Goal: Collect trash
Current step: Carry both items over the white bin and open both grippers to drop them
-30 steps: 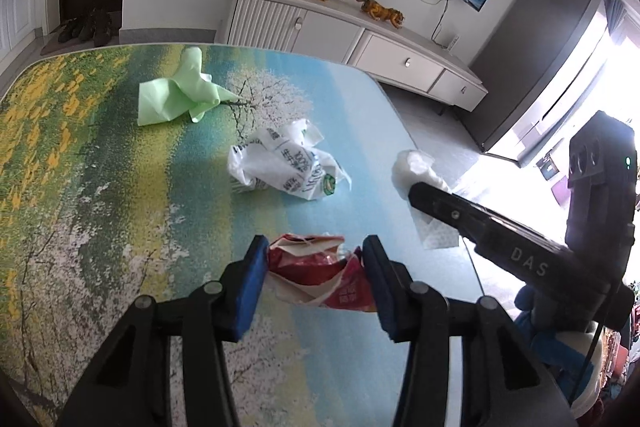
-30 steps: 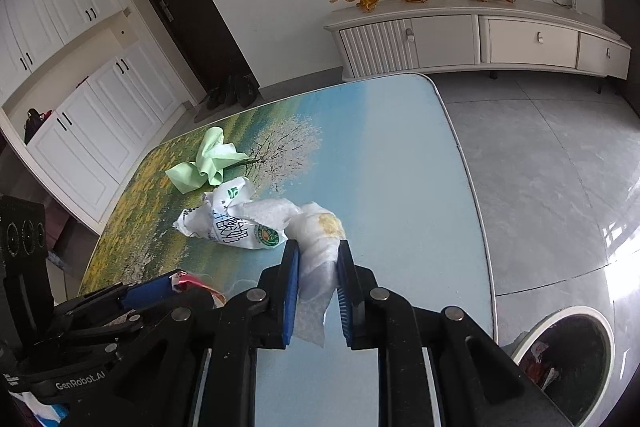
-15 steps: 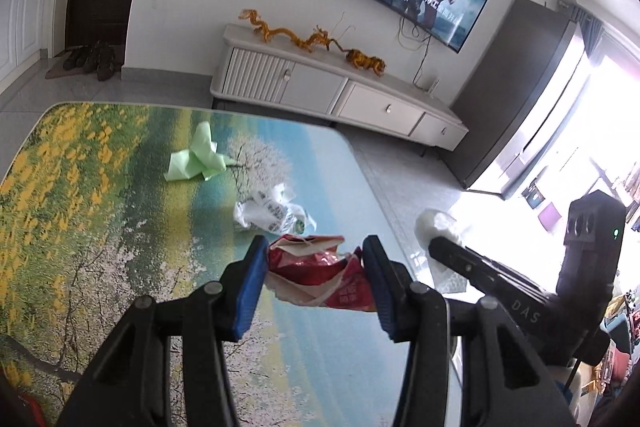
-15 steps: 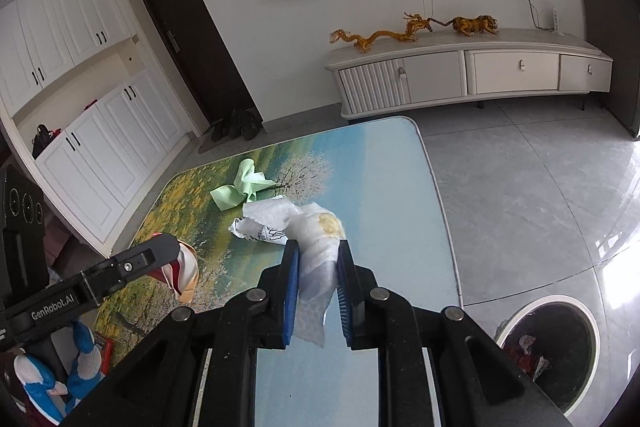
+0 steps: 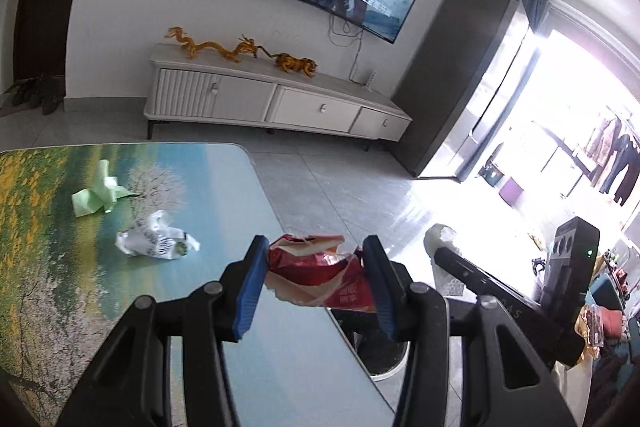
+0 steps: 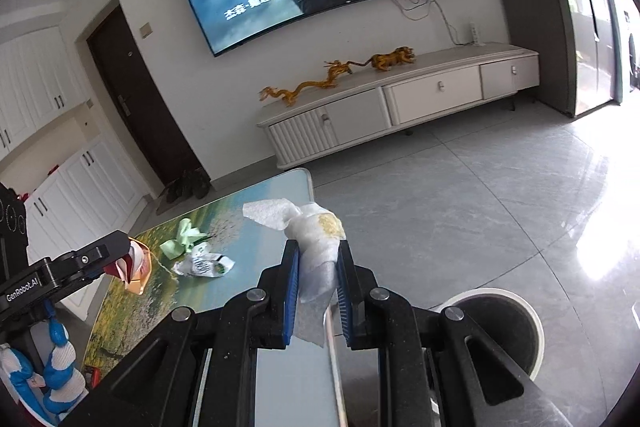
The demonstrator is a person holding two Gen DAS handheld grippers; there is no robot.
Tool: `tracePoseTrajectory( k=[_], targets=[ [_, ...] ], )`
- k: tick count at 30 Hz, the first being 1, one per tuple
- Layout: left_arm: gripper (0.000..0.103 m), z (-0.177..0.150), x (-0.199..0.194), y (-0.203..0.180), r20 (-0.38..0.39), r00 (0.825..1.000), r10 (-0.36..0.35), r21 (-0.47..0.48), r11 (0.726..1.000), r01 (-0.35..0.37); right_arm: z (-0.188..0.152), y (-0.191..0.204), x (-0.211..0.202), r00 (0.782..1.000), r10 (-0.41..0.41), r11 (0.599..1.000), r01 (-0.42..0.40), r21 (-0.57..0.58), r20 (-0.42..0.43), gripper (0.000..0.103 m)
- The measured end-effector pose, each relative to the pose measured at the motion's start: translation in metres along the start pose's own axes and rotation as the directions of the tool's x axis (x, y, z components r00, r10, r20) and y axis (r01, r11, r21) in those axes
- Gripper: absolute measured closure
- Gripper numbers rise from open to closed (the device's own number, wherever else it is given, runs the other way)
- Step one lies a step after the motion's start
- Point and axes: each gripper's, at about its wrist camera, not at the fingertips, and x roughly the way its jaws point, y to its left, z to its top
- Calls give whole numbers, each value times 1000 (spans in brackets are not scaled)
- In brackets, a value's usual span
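Note:
My left gripper is shut on a crumpled red snack wrapper, held above the table's right edge. My right gripper is shut on a stained white paper tissue, lifted over the table's near corner. From the left wrist view the tissue shows at the right gripper's tip. The red wrapper hangs at the left in the right wrist view. On the table lie a green paper scrap and a crumpled white printed wrapper.
The table carries a landscape print. A round white-rimmed bin stands on the grey floor just right of the table, partly hidden behind my fingers; its rim peeks below the left gripper. A TV cabinet lines the far wall.
Both grippers have risen from the table with their loads and swung right toward the floor side. The table's scraps now look smaller and farther off. The bin has come closer in the right wrist view.

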Motion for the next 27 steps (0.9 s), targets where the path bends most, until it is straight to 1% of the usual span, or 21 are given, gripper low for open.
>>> tracePoseTrajectory(
  k=[4,7,10,11,13,14,16,18,19,20,21,23,26,27],
  targets=[
    [57,-4,41,-43,-72,996,-47,59,997,52,-7,-55,-9,998,-64,994,64,94,-7,86],
    [57,-13,77,-72,-144,986,-78,91,992,92,-18,-94,-7,992,-123,979,128,157,-38,86],
    [56,-25,117,-96,-216,972,-88,120,986,115,-33,-130,2,982,-168,959,184,216,-90,86],
    [54,-30,131,-103,-241,966,-92,123,985,124,-38,-139,6,978,-178,953,198,231,-106,86],
    [54,-37,155,-114,-283,953,-104,120,982,143,-50,-157,16,972,-188,939,220,264,-140,86],
    [54,-41,168,-119,-304,946,-111,112,982,151,-55,-166,21,969,-192,932,230,280,-157,84],
    [54,-47,190,-126,-337,934,-121,106,981,165,-63,-183,30,960,-206,917,257,307,-187,83],
    [52,-52,210,-134,-366,922,-125,100,980,173,-71,-195,36,953,-219,903,280,325,-211,80],
    [52,-55,220,-137,-383,913,-138,87,979,184,-73,-200,39,948,-228,896,294,332,-223,76],
    [51,-57,230,-138,-401,903,-152,67,978,195,-75,-205,42,943,-237,890,307,338,-232,69],
    [48,-59,238,-138,-414,896,-160,53,979,199,-78,-209,42,940,-244,884,316,344,-239,66],
    [42,-63,253,-137,-438,882,-177,26,978,209,-82,-216,43,933,-258,873,336,353,-251,64],
    [41,-66,267,-134,-459,869,-184,-2,978,207,-88,-219,42,929,-267,863,349,365,-258,62],
    [41,-66,268,-132,-462,867,-184,-6,979,205,-88,-218,41,928,-269,862,351,366,-257,62]
  ],
)
